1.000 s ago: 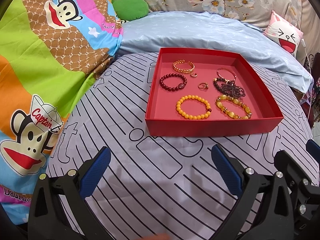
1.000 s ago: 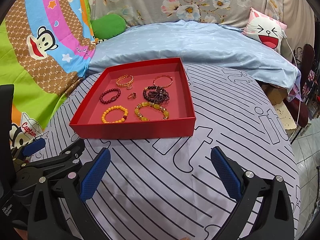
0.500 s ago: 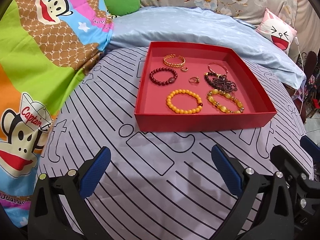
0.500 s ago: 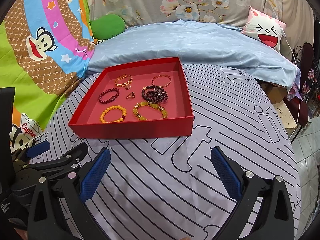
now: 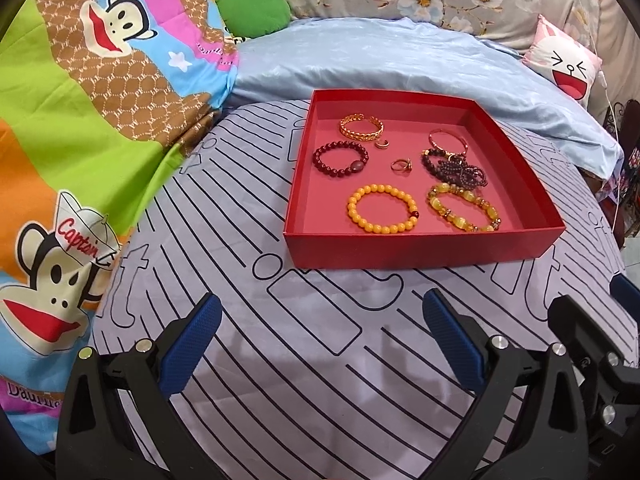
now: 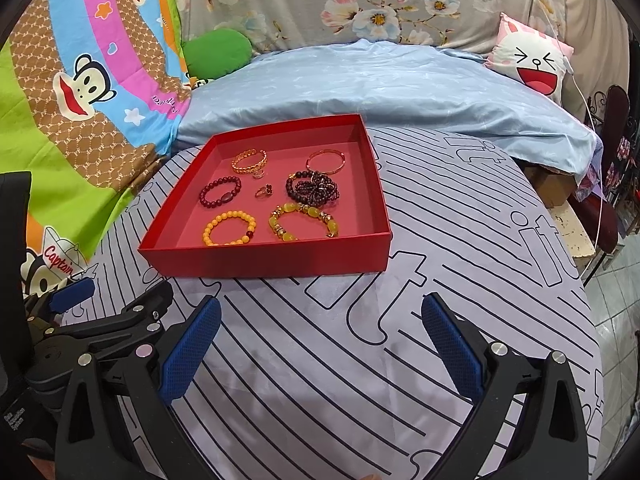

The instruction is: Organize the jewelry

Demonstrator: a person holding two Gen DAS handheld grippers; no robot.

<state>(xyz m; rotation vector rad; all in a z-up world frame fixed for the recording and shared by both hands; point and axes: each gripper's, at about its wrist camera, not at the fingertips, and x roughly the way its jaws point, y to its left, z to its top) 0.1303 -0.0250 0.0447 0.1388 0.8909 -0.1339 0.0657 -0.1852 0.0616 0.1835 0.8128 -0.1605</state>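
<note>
- Two grippers hover low over the striped tablecloth [image 5: 320, 360], side by side and near the camera: the left gripper [image 5: 318, 338] and the right gripper [image 6: 320, 338] each have their blue pads spread wide, with nothing between them.
- The red tray [image 5: 420, 250] sits just beyond both tools, toward the far side of the cloth, with a blue quilt [image 6: 380, 80] behind it.
- All the jewelry visible lies inside the tray and none on the cloth. At the near edge are an orange bead bracelet [image 5: 382, 208] on the left and a yellow stone bracelet [image 5: 462, 208] on the right. In the middle are a dark red bead bracelet [image 5: 340, 159], a small ring [image 5: 401, 166] and a tangled dark bead strand [image 5: 454, 168]. At the far end are a gold chain cuff [image 5: 361, 127], a thin gold bangle [image 5: 448, 140] and a tiny hoop [image 5: 382, 144] just beside the cuff.
- Judging by this layout, the gathering looks largely done; the step in hand may be a pause before finishing, or a start at sorting within the tray.
- If more sorting is meant, the next move calls for reaching forward over the near wall and closing narrowly on one piece, most likely the tangled strand, which touches the bangle and could drag it.
</note>
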